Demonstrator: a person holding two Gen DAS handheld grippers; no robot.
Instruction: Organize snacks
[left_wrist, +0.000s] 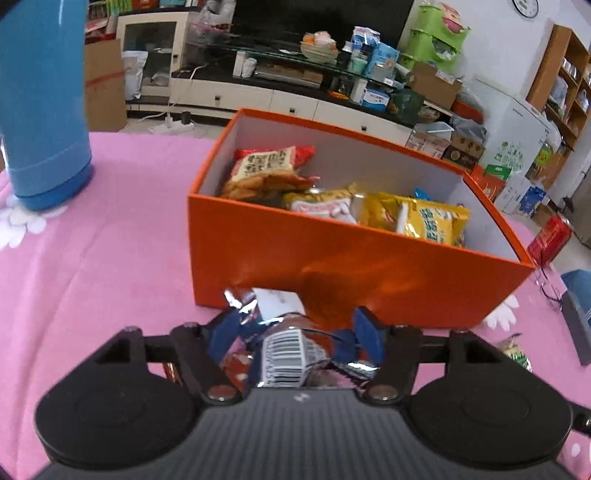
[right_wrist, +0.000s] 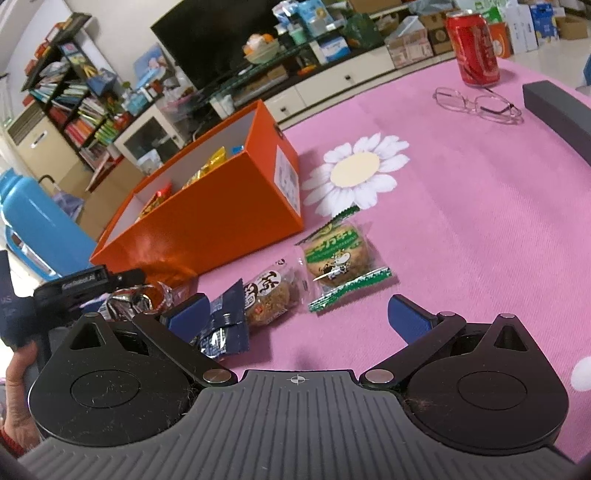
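My left gripper (left_wrist: 295, 332) is clamping a crinkly silver snack packet (left_wrist: 284, 347) just before the orange box (left_wrist: 332, 258); my right gripper (right_wrist: 299, 314) is gaping empty. The slick foil is risking slipping, or snagging the box's near wall.

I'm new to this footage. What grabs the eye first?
An open bright orange cardboard box half full of snack packets sits mid-table on the pink daisy-print tablecloth. In front of it, the left claw grips a crinkly silver foil snack packet. A tall blue plastic flask stands left of the box.
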